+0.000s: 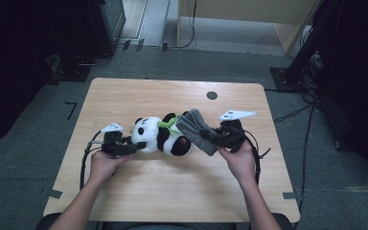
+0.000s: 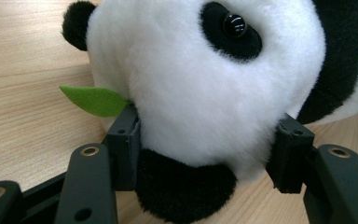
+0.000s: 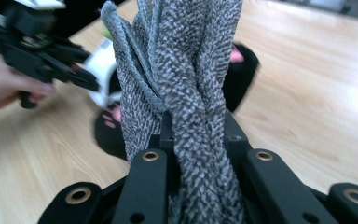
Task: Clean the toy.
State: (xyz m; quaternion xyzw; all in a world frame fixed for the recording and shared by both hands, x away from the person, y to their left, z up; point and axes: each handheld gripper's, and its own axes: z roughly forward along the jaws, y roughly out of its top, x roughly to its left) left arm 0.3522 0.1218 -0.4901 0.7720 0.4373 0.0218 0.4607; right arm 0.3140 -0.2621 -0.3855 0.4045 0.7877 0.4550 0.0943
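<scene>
- Panda plush toy (image 1: 160, 136) lies on its side near the middle of the wooden table (image 1: 139, 93); take it as your landmark, head toward your left hand, feet toward your right.
- Your left gripper (image 1: 133, 146) is clamped on the panda's head: in the left gripper view both pads (image 2: 127, 149) press into the white fur from either side, jaws part-way closed, with the green felt leaf (image 2: 93, 100) just beside one pad.
- Your right gripper (image 1: 210, 135) is closed tight on a bunched grey knitted cloth (image 1: 197, 128); in the right gripper view the cloth (image 3: 189, 84) rises twisted from between the jaws.
- Cloth lies against the panda's foot end, touching or draped over its lower body; I cannot tell whether any of it is tucked underneath.
- Judged step: you appear to be covering or wrapping the panda, head pinned, cloth being drawn across.
- Next move calls for keeping your head grip steady and carrying the cloth toward the head end without dragging the panda with it.
</scene>
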